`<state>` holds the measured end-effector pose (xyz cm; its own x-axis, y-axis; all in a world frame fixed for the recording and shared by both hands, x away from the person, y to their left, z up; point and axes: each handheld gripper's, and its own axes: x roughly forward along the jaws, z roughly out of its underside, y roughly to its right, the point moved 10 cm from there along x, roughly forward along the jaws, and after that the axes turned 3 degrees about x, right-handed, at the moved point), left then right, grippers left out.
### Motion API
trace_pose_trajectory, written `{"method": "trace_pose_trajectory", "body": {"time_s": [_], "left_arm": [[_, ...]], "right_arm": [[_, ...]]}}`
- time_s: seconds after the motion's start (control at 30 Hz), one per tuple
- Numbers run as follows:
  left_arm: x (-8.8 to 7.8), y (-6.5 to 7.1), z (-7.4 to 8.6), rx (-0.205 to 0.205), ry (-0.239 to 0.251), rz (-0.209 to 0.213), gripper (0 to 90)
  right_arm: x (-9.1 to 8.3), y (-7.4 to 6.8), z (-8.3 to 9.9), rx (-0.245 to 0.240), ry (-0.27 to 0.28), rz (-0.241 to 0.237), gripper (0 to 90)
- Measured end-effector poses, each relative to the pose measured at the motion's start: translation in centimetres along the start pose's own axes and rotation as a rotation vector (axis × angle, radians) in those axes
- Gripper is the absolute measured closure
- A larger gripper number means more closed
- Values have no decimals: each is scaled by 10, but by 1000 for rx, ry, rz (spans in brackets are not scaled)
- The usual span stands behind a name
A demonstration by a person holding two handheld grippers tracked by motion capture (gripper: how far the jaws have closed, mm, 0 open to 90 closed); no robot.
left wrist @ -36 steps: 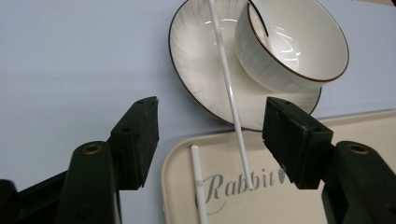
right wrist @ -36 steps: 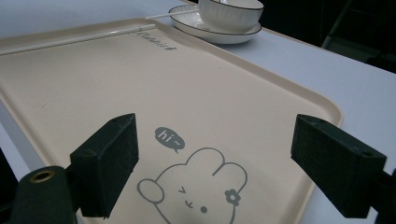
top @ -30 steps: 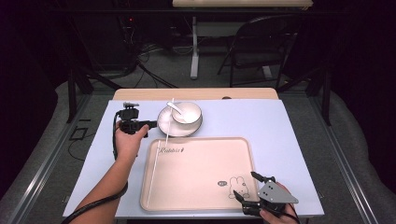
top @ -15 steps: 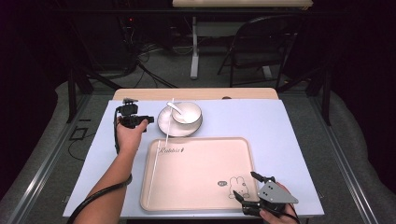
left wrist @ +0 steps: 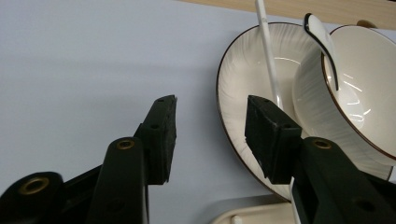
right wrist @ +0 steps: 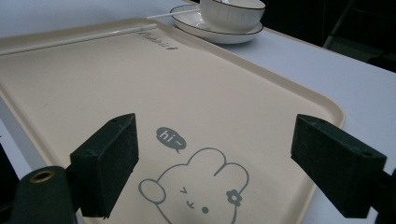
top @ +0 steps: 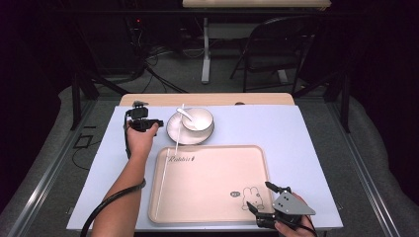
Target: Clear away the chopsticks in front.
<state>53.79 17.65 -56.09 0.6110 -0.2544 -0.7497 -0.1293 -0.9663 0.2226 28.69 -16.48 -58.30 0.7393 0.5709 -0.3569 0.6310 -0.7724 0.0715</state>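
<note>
At three o'clock of the left gripper (top: pixel 153 122), whose part-spread jaws have just been closing on nothing, lies the plate's (top: pixel 174 132) rim, the plate sitting at twelve o'clock from the tray (top: pixel 212 207).

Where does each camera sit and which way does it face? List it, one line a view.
High view: above the person's side, looking forward and down on the table, tray, plate and bowl; both forearms and grippers show.
Left gripper view: on the left gripper, looking past its fingers at the plate's rim.
Right gripper view: on the right gripper, low over the tray, its fingers wide apart.
Shared: all three show plate and bowl.
</note>
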Motion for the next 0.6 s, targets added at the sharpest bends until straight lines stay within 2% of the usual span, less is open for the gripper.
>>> {"method": "trace_pose_trajectory", "body": {"time_s": [0.1, 0.27, 0.3, 0.33, 0.6], "left_arm": [[3, 4, -1, -3, -2, 14, 556], [3, 4, -1, -3, -2, 14, 566], [10, 13, -3, 13, -14, 40, 566], [10, 13, -3, 13, -14, 40, 642], [20, 25, 1, 52, -32, 53, 704]], "right_arm": [[0, 0, 0, 0, 0, 0, 144], [0, 0, 0, 0, 0, 0, 144], [0, 0, 0, 0, 0, 0, 144], [0, 0, 0, 0, 0, 0, 144], [0, 0, 0, -3, 1, -3, 144]]}}
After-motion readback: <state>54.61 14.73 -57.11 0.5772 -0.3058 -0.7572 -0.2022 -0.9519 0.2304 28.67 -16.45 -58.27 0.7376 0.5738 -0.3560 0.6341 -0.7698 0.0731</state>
